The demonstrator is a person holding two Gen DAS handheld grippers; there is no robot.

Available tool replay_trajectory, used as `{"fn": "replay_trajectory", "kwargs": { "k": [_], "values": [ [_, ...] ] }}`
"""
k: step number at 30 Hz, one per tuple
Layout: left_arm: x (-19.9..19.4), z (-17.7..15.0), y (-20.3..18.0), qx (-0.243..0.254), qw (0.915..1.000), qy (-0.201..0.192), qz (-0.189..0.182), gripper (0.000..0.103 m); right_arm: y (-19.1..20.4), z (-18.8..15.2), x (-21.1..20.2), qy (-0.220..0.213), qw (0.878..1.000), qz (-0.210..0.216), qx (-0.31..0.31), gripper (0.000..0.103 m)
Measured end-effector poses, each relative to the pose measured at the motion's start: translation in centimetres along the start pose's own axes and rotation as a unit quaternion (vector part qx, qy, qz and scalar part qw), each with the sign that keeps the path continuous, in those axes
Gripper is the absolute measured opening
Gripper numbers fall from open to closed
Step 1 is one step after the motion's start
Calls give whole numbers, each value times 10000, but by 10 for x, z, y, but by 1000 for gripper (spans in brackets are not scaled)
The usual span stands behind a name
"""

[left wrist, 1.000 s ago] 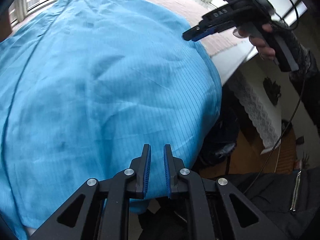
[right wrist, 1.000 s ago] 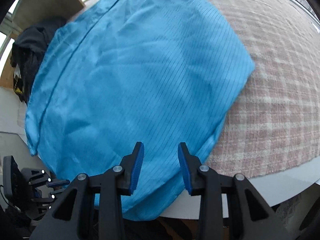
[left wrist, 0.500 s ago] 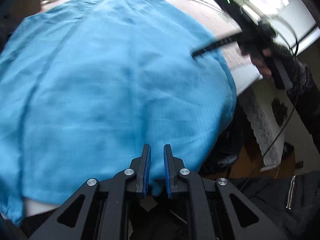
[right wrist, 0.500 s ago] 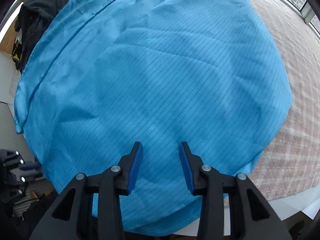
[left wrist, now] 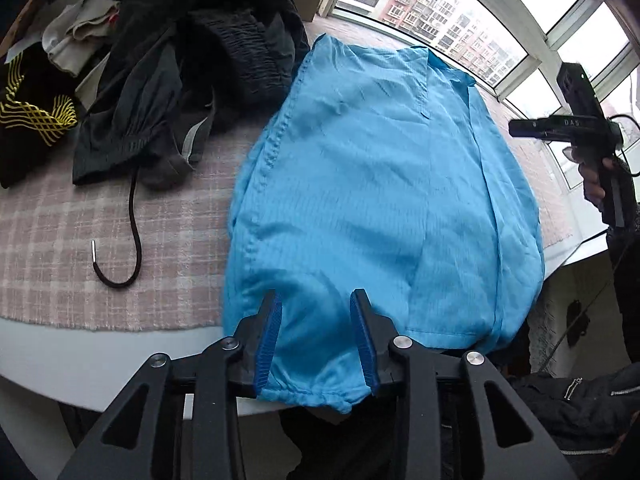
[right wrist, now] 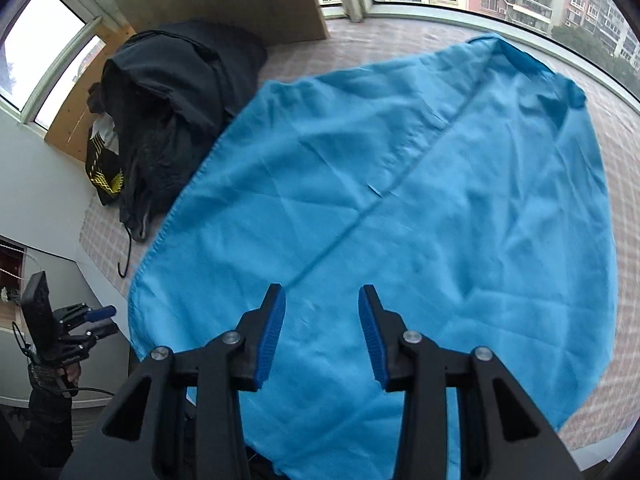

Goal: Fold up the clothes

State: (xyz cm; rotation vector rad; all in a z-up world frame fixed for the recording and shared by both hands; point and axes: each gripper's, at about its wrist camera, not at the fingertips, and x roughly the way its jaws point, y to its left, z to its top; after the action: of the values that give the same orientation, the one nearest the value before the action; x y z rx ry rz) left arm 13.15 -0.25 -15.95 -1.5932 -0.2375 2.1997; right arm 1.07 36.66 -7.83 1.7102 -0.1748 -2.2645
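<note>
The blue garment (left wrist: 372,184) is lying spread on a pink plaid tablecloth (left wrist: 80,232), its near hem spilling over the table's edge toward the person. It is looking thin, light and soft, creasing easily, with a faint sheen that suggests it may be sliding readily on itself; it is offering no stiffness, so any lifted part will be drooping. Judging from the layout, the sensible holds are the hem corners or the stitched side seam, where doubled fabric is giving the pads something firmer to bite.

The left gripper (left wrist: 316,336) is hanging over the garment's near left corner, at about seven o'clock on the cloth. Its jaws are opening, with the blue hem showing between them but, as far as the view allows, no longer being pressed by the pads. The right gripper (right wrist: 322,332) is hovering over the near middle of the garment, at about six o'clock, its jaws spread and empty; the long centre seam is running away from it toward one o'clock, up to the collar.

A heap of dark clothes (left wrist: 192,60) is sitting at ten o'clock from the garment, just beside its far left edge, a drawstring (left wrist: 134,216) trailing out.
</note>
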Motion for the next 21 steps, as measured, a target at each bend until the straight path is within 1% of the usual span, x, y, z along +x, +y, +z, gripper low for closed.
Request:
{"fn": "replay_trajectory", "kwargs": {
  "k": [3,5,8,11,13,15,18,21],
  "values": [
    [13,16,19,25,9996,150,-224,34,34,20,9,73,9998,-106,-152,38],
    [23,26,27,61,9992,244,-296,34,55,33,20,165,9995,-126,-224,38],
    [38,39,32,133,9970,435,-622,35,80,50,35,281,9989,-209,-327,38],
    [49,46,31,330,9962,542,-589,35,94,67,43,361,9986,-254,-301,38],
    [52,49,34,327,9959,581,-610,35,101,79,47,406,9986,-238,-248,38],
    [47,51,40,283,9962,526,-638,35,105,89,49,429,9986,-243,-211,38],
    [46,56,48,236,9972,484,-515,36,111,101,54,458,9983,-278,-218,38],
    [55,61,48,239,9962,621,-556,37,114,114,61,497,9982,-311,-142,38]
  ]
}}
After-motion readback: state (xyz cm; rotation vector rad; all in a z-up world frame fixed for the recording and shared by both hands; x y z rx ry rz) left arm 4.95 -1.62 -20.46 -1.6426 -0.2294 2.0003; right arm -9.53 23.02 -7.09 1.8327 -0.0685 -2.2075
